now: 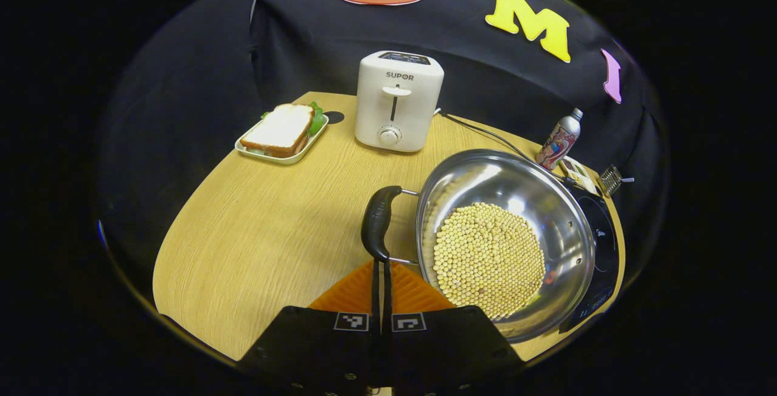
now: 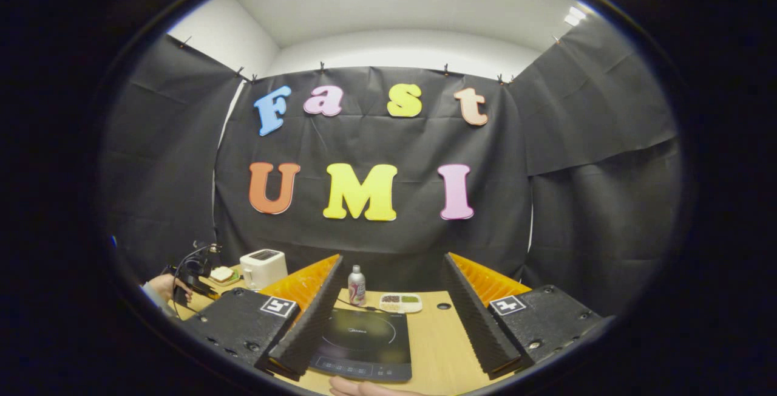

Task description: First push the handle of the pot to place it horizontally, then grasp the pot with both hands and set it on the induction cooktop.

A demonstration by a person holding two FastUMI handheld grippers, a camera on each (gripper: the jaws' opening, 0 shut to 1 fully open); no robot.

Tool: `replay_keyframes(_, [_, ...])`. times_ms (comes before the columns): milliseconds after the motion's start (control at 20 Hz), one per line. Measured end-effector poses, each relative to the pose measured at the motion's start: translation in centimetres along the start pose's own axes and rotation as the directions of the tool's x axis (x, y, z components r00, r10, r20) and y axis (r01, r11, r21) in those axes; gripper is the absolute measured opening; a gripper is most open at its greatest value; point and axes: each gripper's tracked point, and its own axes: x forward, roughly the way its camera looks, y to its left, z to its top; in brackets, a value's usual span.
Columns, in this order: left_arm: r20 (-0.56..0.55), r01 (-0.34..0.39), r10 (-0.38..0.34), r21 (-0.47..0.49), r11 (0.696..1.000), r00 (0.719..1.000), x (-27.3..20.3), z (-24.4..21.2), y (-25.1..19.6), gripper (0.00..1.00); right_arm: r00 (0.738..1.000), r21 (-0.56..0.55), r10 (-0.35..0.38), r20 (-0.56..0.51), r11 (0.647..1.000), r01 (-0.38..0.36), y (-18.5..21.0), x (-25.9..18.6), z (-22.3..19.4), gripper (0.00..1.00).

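In the left gripper view, the left gripper (image 1: 381, 280) sat low over the wooden table (image 1: 255, 244) with its two fingers pressed together, their tips right at the near end of the pot's black handle (image 1: 377, 222); nothing was held between them. The handle ran roughly crosswise in front of the gripper, fixed to the steel pot (image 1: 507, 241) by two thin metal rods. The pot stood on the table, full of pale round beans (image 1: 488, 259), with its far side just beside or slightly overlapping the black cooktop (image 1: 598, 235); I could not tell whether it touched. Farther back stood a white toaster (image 1: 397, 101), its cord trailing toward the pot, and a small tray with a sandwich (image 1: 281, 132) to its left. A small bottle (image 1: 559, 139) stood near the table's far edge behind the pot. In the right gripper view, the right gripper (image 2: 388, 311) was held high with its fingers wide apart, the cooktop (image 2: 363, 344) lying flat on the table between and below them. Beyond it were the bottle (image 2: 356, 285) and a small divided dish (image 2: 400, 303). At the left edge a hand (image 2: 167, 286) held the other gripper near the toaster (image 2: 263, 267).
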Motion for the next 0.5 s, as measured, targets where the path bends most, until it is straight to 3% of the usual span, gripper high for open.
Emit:
replay_keyframes(150, [0.039,0.000,0.000,-0.016,1.000,0.999,-1.9,0.6,-0.1,0.00,1.000,-0.006,-0.008,-0.011,1.000,0.008,0.6,0.7,-0.3,0.96])
replay_keyframes(300, [0.127,0.050,-0.048,-0.007,0.999,0.991,-4.9,1.6,-1.3,0.03,0.999,-0.010,-0.002,-0.044,1.000,0.001,2.0,1.6,-1.3,0.96])
replay_keyframes(450, [0.208,0.055,-0.058,0.018,0.998,0.977,-8.1,2.9,-1.8,0.33,0.997,-0.005,0.004,-0.078,1.000,-0.004,3.6,2.7,-2.4,1.00])
replay_keyframes(500, [0.242,0.062,-0.066,0.023,0.998,0.968,-8.6,3.4,-2.4,0.65,0.996,-0.007,0.004,-0.091,1.000,-0.005,4.0,3.2,-2.8,0.96])
